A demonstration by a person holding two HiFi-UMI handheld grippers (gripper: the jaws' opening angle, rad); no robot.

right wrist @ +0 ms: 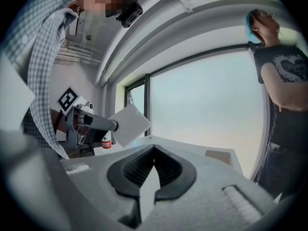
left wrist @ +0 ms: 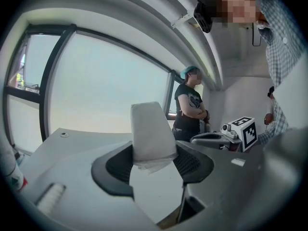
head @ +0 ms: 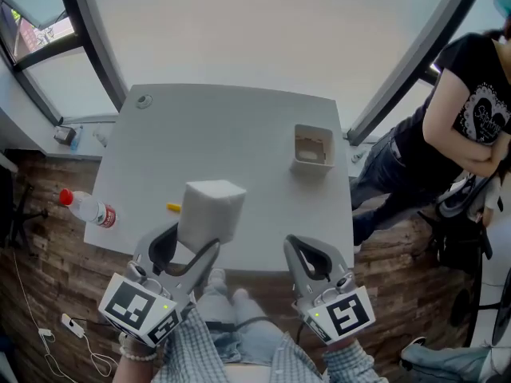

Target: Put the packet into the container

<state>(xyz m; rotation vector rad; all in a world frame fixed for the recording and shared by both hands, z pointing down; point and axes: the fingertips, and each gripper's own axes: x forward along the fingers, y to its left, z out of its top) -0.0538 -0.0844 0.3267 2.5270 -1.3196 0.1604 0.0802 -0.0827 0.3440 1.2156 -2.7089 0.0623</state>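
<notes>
Above white table (head: 239,134), packet (head: 209,212) between jaws of left gripper (head: 190,244).

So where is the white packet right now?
Head view, left side: the packet is clamped in the left hand-held gripper, above the table's near edge, well short of the container at the far right.

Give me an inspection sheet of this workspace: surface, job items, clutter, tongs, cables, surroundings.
Surface: white table on a wood floor.
Job's things: white packet held over the near edge; open container at far right, apart from it.
Clutter: bottle at the left edge; small yellow item; round fitting at the far left corner.
Tongs: left tongs shut on the packet; right tongs shut, empty.
Cables: white cable on the floor, left.
Surroundings: windows; a person stands at right.
</notes>
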